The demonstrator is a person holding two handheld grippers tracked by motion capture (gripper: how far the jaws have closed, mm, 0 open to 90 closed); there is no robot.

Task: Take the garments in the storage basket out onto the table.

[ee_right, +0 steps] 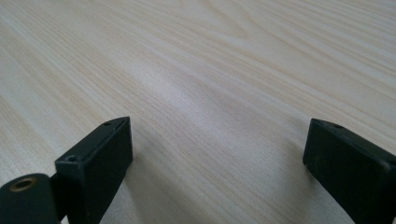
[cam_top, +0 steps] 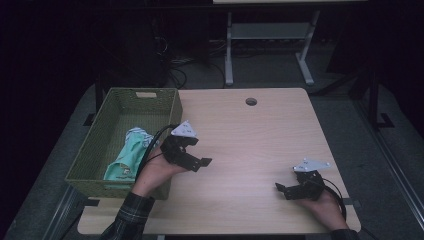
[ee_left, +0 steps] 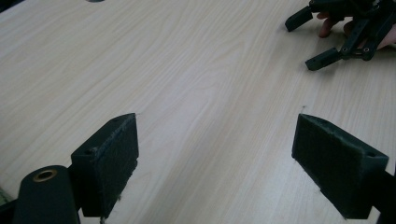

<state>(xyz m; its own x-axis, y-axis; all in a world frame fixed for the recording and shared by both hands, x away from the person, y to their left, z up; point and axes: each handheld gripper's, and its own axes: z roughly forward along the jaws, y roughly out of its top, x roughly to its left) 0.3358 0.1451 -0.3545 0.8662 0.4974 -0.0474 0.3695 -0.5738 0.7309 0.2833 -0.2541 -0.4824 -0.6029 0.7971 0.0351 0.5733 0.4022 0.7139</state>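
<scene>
From my seat at the remote end: both tools are sitting over the pale wooden table point(cam_top: 250, 145) with nothing in either of them. The left gripper point(cam_top: 200, 164) is just beside the green woven rectangular basket point(cam_top: 172, 107), near its right wall, pointing out over the tabletop. In the left gripper view its jaws are spread wide with just bare wood grain between them, and you can see the right gripper point(ee_left: 327, 44) farther off at the top right, a hand wrapped around it. The right gripper sits near the table's front right corner, well apart from the left one, and the right gripper view shows its jaws also spread wide over bare wood.

The closest thing to either tool is the crumpled mint-green and white cloth point(cam_top: 126, 157), which lies inside the basket, toward the near end, just left of the left hand point(cam_top: 155, 175). The left gripper isn't touching it; the basket wall is between them.
</scene>
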